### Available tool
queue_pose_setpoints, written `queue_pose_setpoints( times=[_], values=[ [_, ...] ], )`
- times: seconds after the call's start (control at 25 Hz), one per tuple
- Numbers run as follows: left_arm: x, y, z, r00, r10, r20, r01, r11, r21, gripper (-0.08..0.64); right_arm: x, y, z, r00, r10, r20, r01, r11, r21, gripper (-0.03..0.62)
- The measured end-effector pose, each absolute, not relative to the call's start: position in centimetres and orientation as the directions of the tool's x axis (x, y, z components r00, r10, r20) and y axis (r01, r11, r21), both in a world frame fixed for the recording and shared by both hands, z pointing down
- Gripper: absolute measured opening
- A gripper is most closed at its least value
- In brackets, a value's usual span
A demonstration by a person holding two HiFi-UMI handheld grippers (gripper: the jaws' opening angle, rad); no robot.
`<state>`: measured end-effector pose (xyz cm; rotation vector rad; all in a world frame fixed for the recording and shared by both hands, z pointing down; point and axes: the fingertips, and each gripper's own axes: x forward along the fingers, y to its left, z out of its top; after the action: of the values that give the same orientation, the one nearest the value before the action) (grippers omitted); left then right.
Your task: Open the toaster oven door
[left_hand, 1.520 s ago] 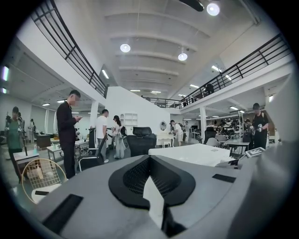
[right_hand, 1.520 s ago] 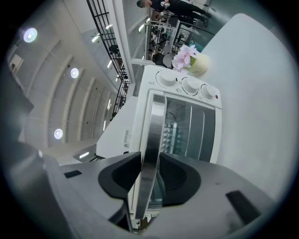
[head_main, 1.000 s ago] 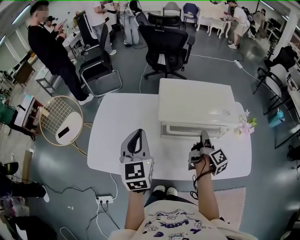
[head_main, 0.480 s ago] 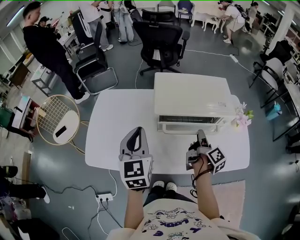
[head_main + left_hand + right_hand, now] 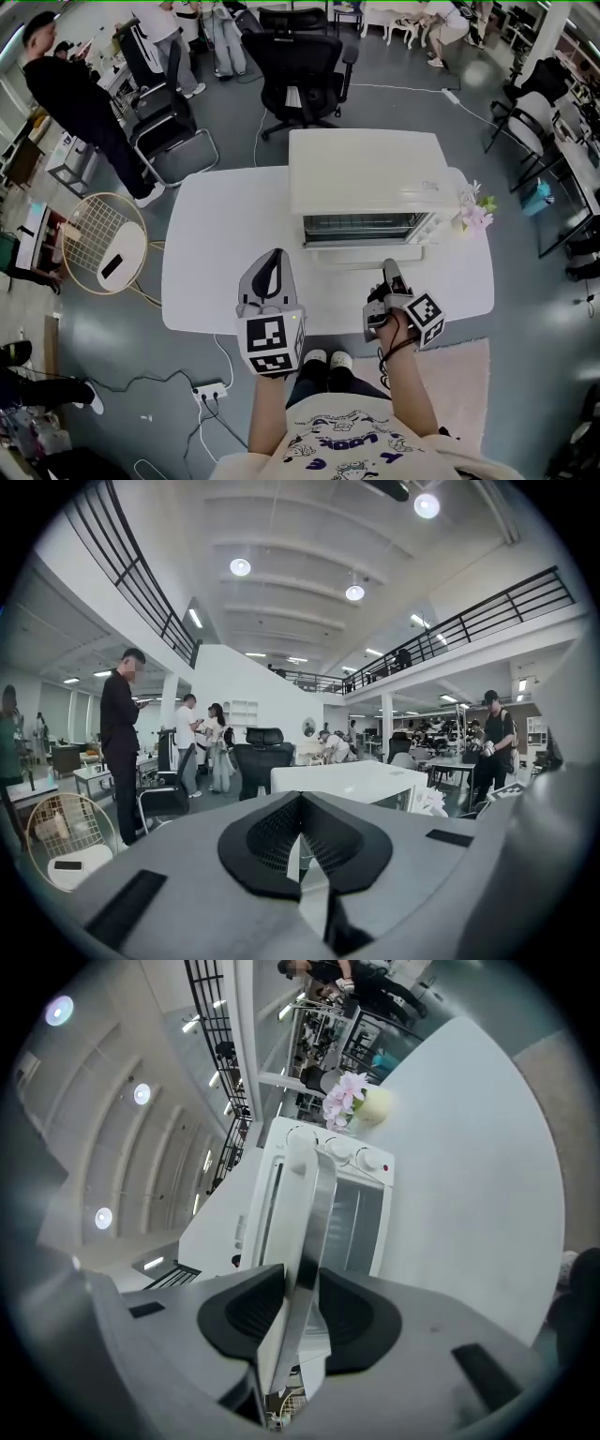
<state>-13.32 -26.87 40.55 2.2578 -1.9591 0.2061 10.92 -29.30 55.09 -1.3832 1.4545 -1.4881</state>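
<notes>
The white toaster oven stands at the back right of the white table. Its door is swung partly down, and the wire rack shows inside. My right gripper is at the door's front edge, shut on the metal door handle, which runs edge-on between the pads of that gripper. My left gripper hovers over the table's front, left of the oven, shut with nothing in it. From the left gripper, the oven appears ahead to the right.
Pink flowers sit right of the oven, beside its knobs. A black office chair stands behind the table. A round wire side table is at the left. Several people stand at the back.
The oven door has swung further down and outward with my right gripper on its handle, so the inside now shows. The left gripper has hardly moved.
</notes>
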Motion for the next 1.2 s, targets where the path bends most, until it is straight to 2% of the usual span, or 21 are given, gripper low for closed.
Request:
queue_pose_setpoints(
  times=[1.2],
  values=[
    [-8.9,-26.5,46.0,0.245,-0.925,0.289,-0.969,-0.238,0.061,0.005,11.7,-22.9,61.3,-0.252,-0.888,0.386,-0.284,-0.313,-0.906,0.086]
  ],
)
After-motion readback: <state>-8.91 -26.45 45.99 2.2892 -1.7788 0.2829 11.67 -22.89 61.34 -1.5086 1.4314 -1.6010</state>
